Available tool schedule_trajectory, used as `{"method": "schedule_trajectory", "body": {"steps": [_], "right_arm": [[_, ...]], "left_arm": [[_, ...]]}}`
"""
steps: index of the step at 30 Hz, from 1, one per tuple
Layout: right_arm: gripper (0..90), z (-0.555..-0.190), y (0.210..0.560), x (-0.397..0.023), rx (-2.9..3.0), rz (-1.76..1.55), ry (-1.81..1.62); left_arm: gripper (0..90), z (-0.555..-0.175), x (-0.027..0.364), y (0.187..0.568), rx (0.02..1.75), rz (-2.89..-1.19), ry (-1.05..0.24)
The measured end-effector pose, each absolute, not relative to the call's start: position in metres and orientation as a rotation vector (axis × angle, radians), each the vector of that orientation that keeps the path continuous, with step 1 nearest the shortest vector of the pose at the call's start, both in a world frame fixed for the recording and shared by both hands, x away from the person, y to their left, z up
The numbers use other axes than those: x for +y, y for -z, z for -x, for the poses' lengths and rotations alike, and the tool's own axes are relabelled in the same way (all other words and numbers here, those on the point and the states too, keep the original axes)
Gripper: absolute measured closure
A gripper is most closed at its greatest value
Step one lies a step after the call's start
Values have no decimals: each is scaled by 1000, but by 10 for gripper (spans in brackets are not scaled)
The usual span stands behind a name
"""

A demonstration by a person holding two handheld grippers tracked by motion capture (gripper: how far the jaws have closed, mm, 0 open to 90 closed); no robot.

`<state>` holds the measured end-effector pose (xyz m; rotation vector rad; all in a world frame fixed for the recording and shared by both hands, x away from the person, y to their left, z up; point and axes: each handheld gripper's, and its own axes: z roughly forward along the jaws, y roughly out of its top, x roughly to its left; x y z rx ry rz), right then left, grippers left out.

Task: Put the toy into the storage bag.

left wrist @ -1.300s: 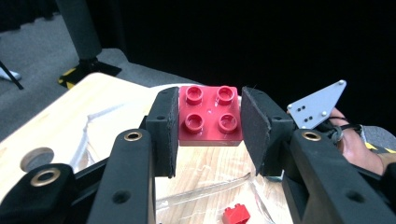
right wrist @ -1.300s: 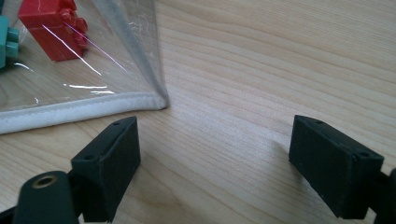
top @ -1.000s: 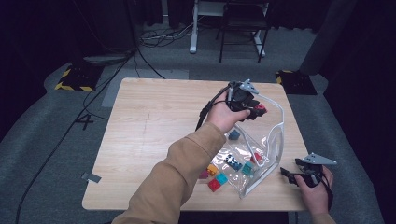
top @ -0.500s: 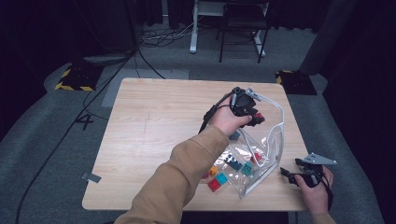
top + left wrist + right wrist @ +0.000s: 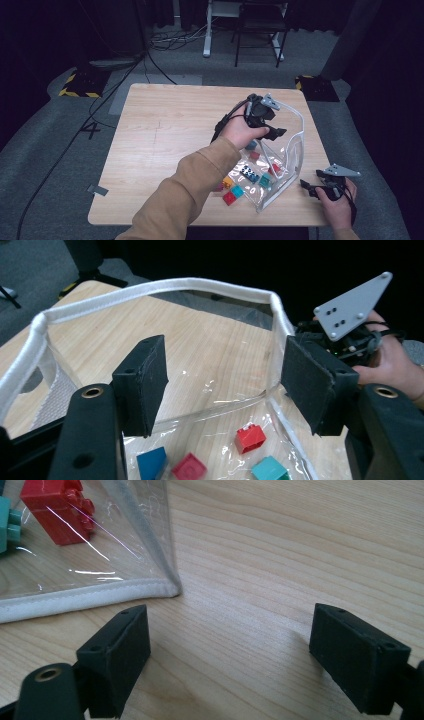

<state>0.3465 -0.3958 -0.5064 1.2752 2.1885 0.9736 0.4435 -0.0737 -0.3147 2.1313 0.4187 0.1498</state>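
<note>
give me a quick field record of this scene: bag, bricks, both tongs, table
bag: clear plastic bag with white rim, mouth standing open on the table
bricks: red brick, teal and blue ones lie inside the bag
left tongs: left tongs over the bag mouth, jaws just been opening, nothing between the pads
right tongs: right tongs open, low over bare wood beside the bag's corner, apart from it
table: light wooden table

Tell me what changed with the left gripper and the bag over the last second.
The left gripper has just been opening its jaws above the clear bag; nothing sits between them now, and the red brick it held earlier is gone from them. The right gripper stayed open at the bag's corner.
</note>
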Motion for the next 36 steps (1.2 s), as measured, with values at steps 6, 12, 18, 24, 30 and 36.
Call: {"method": "schedule_trajectory", "body": {"steps": [6, 12, 18, 24, 30, 36], "right_arm": [[167, -346, 506, -396, 2189, -1275, -973], [166, -346, 506, -396, 2189, -1277, -974], [166, -346, 506, -396, 2189, -1275, -973], [166, -346, 506, -396, 2190, -1275, -973], [166, -346, 506, -396, 2189, -1276, -973], [166, -346, 506, -396, 2189, -1275, -973]], "left_arm": [[354, -435, -63, 306, 407, -2116, -166], [359, -421, -44, 296, 400, -2098, -198], [361, -411, -28, 293, 405, -2087, -218], [366, -396, -7, 295, 404, -2083, -239], [366, -387, 7, 302, 411, -2081, -239], [366, -376, 28, 325, 438, -2094, -244]]}}
